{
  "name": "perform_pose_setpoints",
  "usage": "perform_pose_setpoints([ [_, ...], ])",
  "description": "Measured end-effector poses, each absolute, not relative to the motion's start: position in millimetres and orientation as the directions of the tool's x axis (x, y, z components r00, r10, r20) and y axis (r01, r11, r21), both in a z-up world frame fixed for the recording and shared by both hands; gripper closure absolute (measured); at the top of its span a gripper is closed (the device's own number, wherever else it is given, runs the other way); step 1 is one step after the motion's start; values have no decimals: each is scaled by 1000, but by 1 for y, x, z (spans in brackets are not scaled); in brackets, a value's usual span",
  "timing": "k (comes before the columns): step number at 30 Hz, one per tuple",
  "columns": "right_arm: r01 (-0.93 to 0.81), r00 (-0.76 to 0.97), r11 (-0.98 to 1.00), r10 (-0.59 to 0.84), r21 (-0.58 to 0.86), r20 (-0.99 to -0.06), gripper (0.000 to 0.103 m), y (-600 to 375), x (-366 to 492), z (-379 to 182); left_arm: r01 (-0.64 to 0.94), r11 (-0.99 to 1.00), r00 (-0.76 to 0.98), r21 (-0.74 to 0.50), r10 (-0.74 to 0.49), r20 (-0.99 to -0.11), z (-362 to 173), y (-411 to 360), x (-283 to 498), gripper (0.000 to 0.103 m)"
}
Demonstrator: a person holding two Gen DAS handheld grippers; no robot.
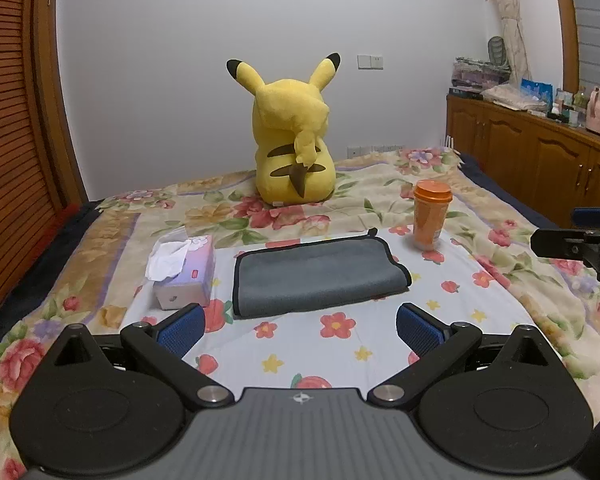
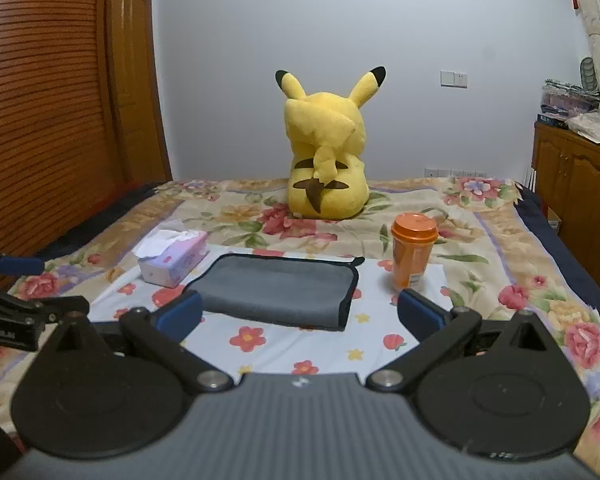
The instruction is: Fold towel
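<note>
A grey towel with a black hem lies folded over on the flowered bedspread; it also shows in the right wrist view. My left gripper is open and empty, held a little in front of the towel's near edge. My right gripper is open and empty, with its fingers either side of the towel's near edge in the view. The right gripper's side shows at the right edge of the left wrist view, and the left gripper's side shows at the left edge of the right wrist view.
A tissue box stands left of the towel, an orange lidded cup right of it. A yellow plush toy sits farther back on the bed. Wooden cabinets line the right wall, a louvred wardrobe the left.
</note>
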State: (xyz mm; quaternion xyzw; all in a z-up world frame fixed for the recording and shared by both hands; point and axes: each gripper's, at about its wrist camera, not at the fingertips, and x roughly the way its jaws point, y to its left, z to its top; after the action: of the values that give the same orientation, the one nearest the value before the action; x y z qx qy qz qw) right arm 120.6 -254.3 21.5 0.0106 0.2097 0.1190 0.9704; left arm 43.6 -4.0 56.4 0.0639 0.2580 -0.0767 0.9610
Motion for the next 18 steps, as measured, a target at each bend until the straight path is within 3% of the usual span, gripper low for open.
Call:
perform_pose_setpoints([
  [18,-207,870,974,225,89,-438,0,-253,86,-5,170,983,826,72,-102,-554,15,-11,10,0],
])
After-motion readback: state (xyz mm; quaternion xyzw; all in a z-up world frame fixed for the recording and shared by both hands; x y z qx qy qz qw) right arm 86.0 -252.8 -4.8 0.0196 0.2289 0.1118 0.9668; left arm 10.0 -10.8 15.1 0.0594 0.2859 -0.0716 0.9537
